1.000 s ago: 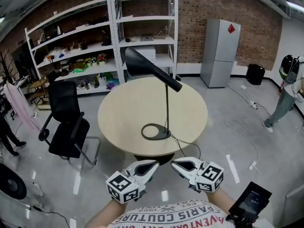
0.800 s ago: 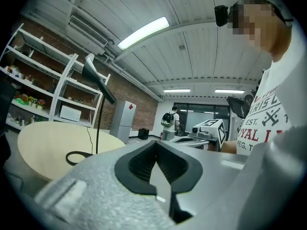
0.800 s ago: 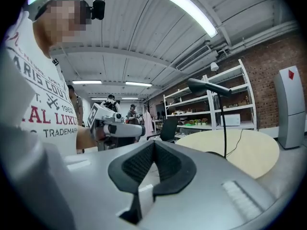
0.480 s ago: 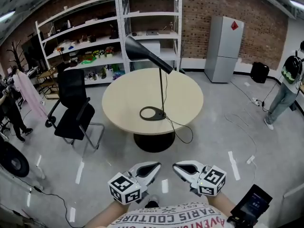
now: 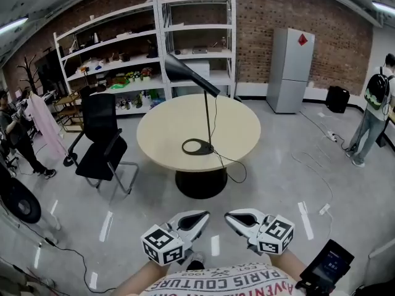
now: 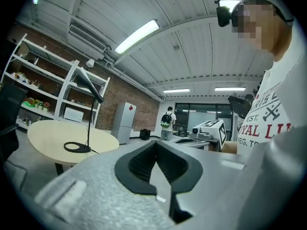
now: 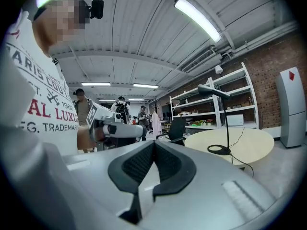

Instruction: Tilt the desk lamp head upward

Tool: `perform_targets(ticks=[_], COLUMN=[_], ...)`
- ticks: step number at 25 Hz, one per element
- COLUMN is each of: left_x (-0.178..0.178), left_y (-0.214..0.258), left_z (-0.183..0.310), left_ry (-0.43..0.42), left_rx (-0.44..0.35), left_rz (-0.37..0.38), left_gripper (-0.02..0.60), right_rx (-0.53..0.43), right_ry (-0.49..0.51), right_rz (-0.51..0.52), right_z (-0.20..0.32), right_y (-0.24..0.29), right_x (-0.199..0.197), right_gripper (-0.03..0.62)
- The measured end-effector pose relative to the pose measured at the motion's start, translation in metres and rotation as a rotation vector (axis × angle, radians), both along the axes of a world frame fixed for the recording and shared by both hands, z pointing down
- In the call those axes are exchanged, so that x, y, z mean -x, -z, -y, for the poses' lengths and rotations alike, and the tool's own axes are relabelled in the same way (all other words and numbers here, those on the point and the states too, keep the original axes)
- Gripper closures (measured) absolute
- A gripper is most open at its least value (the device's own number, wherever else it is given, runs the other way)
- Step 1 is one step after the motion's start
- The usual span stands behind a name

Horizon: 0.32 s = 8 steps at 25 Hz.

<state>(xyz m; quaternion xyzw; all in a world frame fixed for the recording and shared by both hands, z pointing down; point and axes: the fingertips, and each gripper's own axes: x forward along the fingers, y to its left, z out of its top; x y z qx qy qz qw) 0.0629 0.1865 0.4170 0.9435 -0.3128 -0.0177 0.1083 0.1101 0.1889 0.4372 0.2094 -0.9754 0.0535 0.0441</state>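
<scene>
The left gripper [image 5: 199, 216] and right gripper [image 5: 231, 216] are closed and empty, well apart from the bench [image 5: 162, 135]. The lamp head [image 5: 184, 76] sits slanted (already raised or yet to be, I can't say).

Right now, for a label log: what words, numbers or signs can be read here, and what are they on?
"PARIS COUTURE": white printed T-shirt, upside down in head view.
"LUXU", "TRADEMAR": same T-shirt, cut off, right gripper view.
Red diamond sign on tall grey fridge: unreadable.
Square markers on left tongs and right tongs: patterns, no words.
</scene>
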Motion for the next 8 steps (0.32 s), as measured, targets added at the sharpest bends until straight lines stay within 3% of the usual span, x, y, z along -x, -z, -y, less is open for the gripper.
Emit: perform_targets(ticks=[8], left_x=[-0.014], left_y=[0.002], left_z=[-0.018], left_ry=[0.004], left_rx=[-0.007], left_rz=[0.003], left_gripper=[0.584], right_rx=[-0.016], right_ry=[-0.005], right_rz=[0.001], right_z=[-0.015], right_y=[0.004], right_x=[-0.017], right_gripper=[0.588])
